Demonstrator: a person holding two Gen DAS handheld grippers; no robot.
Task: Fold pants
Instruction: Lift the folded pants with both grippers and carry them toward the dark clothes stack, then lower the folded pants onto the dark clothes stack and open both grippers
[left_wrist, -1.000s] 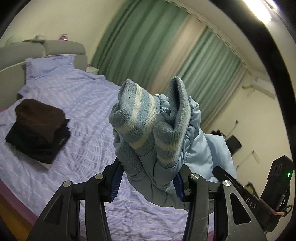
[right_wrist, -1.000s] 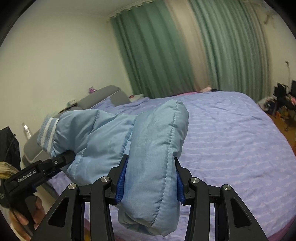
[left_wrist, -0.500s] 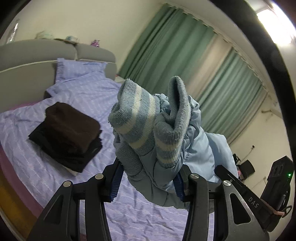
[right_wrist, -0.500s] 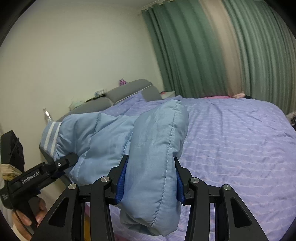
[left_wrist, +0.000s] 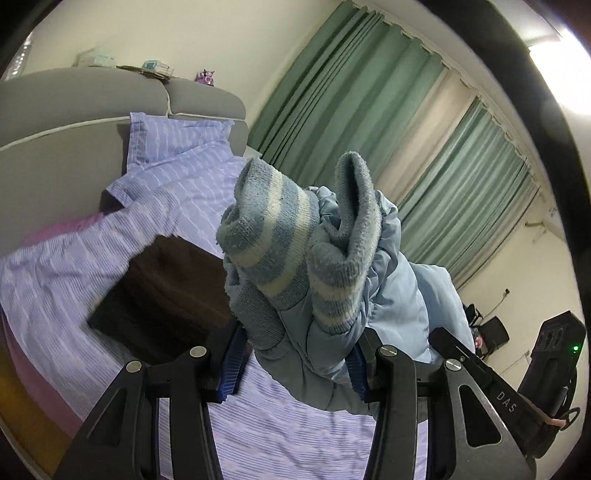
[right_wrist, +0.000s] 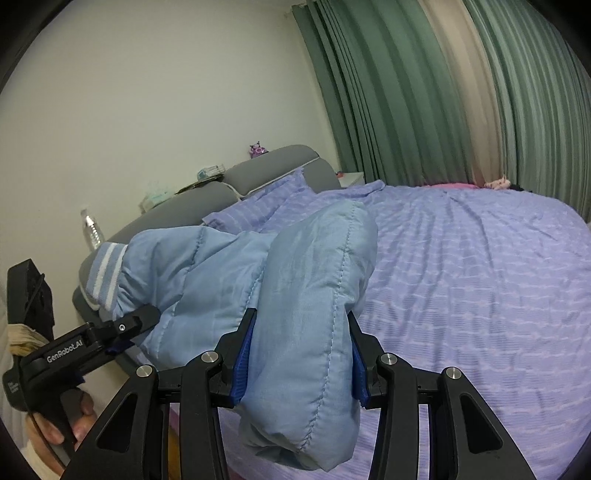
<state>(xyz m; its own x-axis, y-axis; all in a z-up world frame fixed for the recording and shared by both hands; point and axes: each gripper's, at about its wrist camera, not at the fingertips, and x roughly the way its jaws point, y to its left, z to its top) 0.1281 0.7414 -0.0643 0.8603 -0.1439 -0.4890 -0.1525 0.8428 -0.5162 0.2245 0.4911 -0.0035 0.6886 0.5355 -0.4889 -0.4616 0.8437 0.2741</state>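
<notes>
Where jaws clamp pants (right_wrist: 303, 317): "GenRobot.AI", "DAS".

Purple-striped bed (right_wrist: 480, 280) w/ grey headboard (left_wrist: 74, 122), green curtains (right_wrist: 388, 92), cream wall (right_wrist: 147, 92).

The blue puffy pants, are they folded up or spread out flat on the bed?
Neither yet: the blue padded pants hang bunched in the air, striped cuffs in the left gripper, padded end in the right gripper.
</notes>
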